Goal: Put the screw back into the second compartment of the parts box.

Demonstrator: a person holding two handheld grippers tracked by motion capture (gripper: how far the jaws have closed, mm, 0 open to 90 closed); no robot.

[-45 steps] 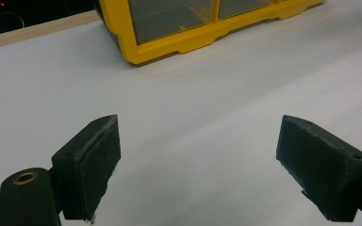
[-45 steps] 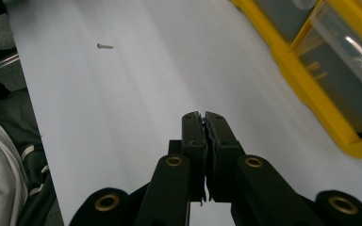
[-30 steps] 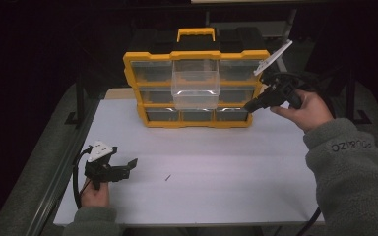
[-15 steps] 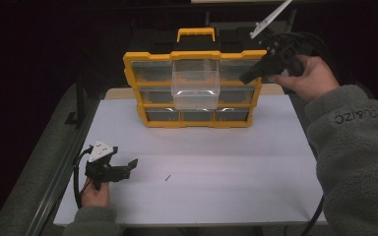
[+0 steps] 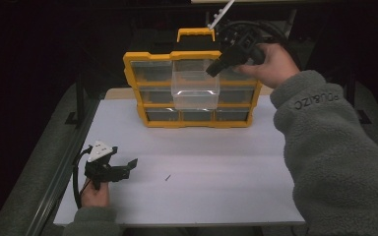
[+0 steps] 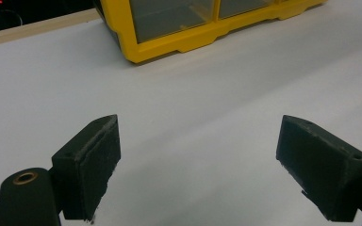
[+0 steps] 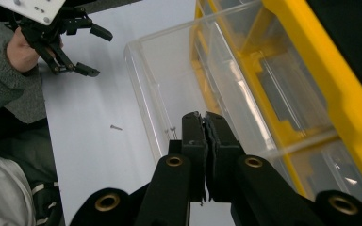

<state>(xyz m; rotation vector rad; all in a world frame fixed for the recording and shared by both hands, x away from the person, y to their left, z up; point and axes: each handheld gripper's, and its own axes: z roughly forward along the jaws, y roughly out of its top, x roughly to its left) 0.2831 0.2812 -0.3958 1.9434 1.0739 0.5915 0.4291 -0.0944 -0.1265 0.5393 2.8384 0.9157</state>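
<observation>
A yellow organizer (image 5: 197, 123) with clear drawers stands upright at the back of the white table. Its top-middle clear drawer (image 5: 195, 91) is pulled out toward me. My right gripper (image 5: 211, 71) hangs at the drawer's upper right corner, jaws shut with nothing visible between them. In the right gripper view the shut jaws (image 7: 202, 120) point down over the drawer (image 7: 169, 80), beside the yellow frame (image 7: 311, 70). My left gripper (image 5: 128, 168) rests open at the table's front left. A tiny screw (image 5: 167, 178) lies on the table to its right.
The left gripper view has the open jaws (image 6: 202, 155) over bare white tabletop, with the organizer's lower corner (image 6: 179, 44) ahead. The right gripper view takes in the left gripper (image 7: 94, 52) and the screw (image 7: 116, 127). A black frame runs along the table's left edge (image 5: 74, 162).
My right hand has moved up and to the left, from the organizer's right side to above the pulled-out drawer, jaws still shut. The left gripper has stayed put.
</observation>
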